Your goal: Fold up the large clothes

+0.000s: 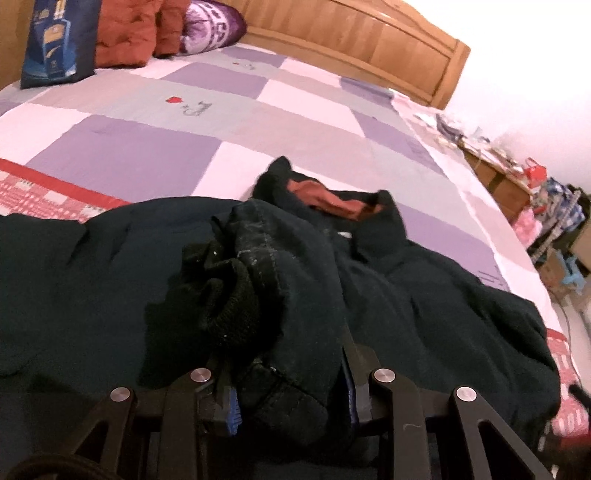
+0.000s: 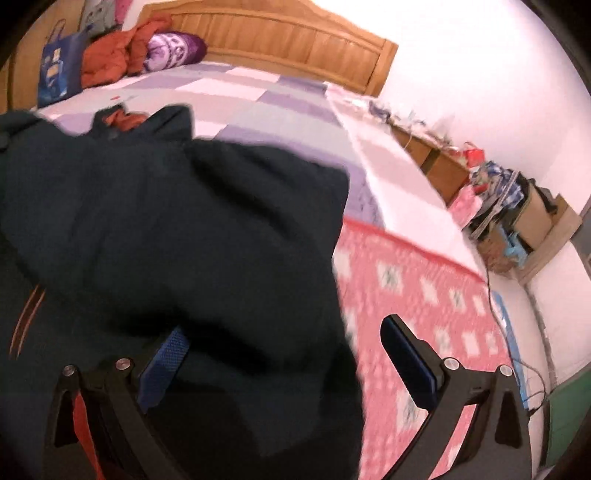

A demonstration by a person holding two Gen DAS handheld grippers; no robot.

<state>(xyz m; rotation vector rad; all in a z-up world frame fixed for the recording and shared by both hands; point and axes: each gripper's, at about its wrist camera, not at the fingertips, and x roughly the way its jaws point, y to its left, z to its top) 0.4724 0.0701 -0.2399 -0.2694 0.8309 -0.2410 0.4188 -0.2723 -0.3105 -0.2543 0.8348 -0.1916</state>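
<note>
Jacket (image 1: 424,295), dark green with a rust-red lining at the collar, lies spread on the quilted bed (image 1: 184,122). Your left gripper (image 1: 291,391) points low along the cloth, its fingers (image 1: 229,413) closed on a bunched sleeve (image 1: 280,295) with a black knit cuff. Your right gripper (image 2: 284,369) hangs above the jacket's right edge with fingers (image 2: 410,365) spread wide, gripping nothing. At 11 o'clock lie an orange coat (image 1: 125,33), a purple pillow (image 1: 214,26) and a blue bag (image 1: 55,40) by the wooden headboard (image 1: 351,40). Only the right view shows the red patterned blanket (image 2: 424,288) fully.
</note>
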